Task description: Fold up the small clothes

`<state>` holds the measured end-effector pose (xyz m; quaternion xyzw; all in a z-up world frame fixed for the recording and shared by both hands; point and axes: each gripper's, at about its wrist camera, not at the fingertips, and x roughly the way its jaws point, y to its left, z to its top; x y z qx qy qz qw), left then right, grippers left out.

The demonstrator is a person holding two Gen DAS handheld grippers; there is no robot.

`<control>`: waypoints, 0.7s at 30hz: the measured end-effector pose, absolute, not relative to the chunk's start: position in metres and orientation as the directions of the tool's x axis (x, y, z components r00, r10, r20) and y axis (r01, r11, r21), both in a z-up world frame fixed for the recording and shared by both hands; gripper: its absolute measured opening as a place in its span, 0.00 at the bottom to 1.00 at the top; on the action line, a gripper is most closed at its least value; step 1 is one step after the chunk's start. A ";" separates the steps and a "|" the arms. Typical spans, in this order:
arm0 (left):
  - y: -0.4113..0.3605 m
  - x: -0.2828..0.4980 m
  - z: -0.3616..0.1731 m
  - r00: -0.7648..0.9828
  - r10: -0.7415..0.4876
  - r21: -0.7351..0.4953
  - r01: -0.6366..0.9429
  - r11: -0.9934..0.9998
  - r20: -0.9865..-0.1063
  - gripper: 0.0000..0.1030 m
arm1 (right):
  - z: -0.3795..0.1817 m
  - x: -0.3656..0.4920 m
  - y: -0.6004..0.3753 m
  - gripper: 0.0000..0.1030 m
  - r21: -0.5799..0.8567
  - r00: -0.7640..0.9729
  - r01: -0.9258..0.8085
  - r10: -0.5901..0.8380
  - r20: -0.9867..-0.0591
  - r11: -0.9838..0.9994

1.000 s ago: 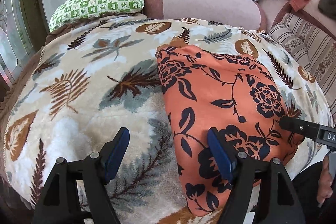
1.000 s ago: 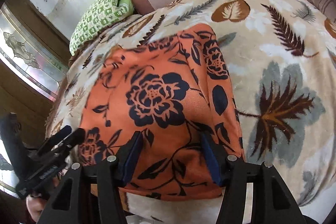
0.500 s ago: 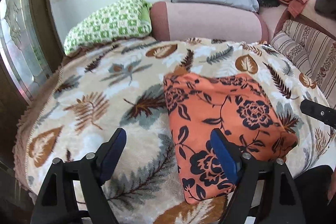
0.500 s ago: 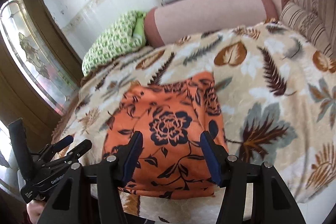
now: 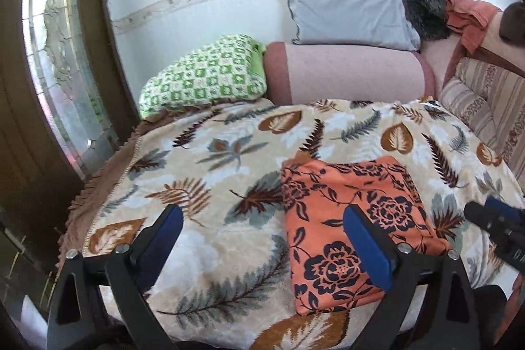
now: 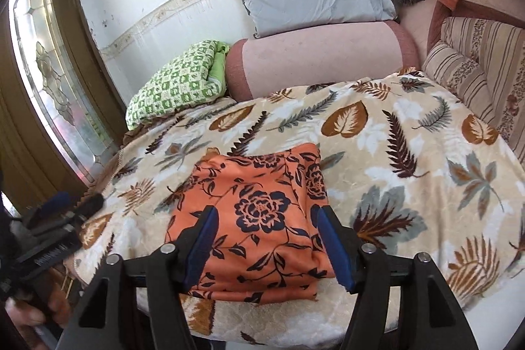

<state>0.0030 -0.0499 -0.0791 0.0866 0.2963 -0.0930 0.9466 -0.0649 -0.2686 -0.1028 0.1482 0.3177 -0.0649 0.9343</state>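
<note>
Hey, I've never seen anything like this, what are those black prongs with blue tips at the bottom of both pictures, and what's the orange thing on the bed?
Those are two handheld grippers; a person carries one in each hand, each with a camera looking along its jaws. One picture comes from the left gripper, the other from the right gripper. On the leaf-print blanket lies a folded orange floral garment. Both sets of jaws have just been opening and hold nothing; the garment lies free below them. Behind are a green checked pillow, a pink bolster and a grey pillow.
</note>
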 end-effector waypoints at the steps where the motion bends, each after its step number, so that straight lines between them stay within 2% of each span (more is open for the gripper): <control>1: -0.049 0.001 -0.077 0.811 -0.117 0.113 0.220 0.969 -0.573 0.97 | -0.105 -0.065 -0.267 0.66 0.229 0.785 0.227 -0.038 -0.619 0.947; 6: -0.045 -0.005 -0.068 0.823 -0.107 0.102 0.196 0.975 -0.558 0.97 | -0.110 -0.064 -0.263 0.66 0.206 0.766 0.256 -0.068 -0.639 0.944; 12: -0.036 -0.010 -0.058 0.831 -0.119 0.071 0.186 0.980 -0.544 0.97 | -0.097 -0.064 -0.248 0.66 0.179 0.790 0.232 -0.078 -0.608 0.956; 21: -0.017 -0.009 -0.050 0.853 -0.029 0.085 0.086 0.993 -0.521 0.98 | -0.072 -0.067 -0.226 0.66 0.155 0.828 0.187 -0.071 -0.556 0.970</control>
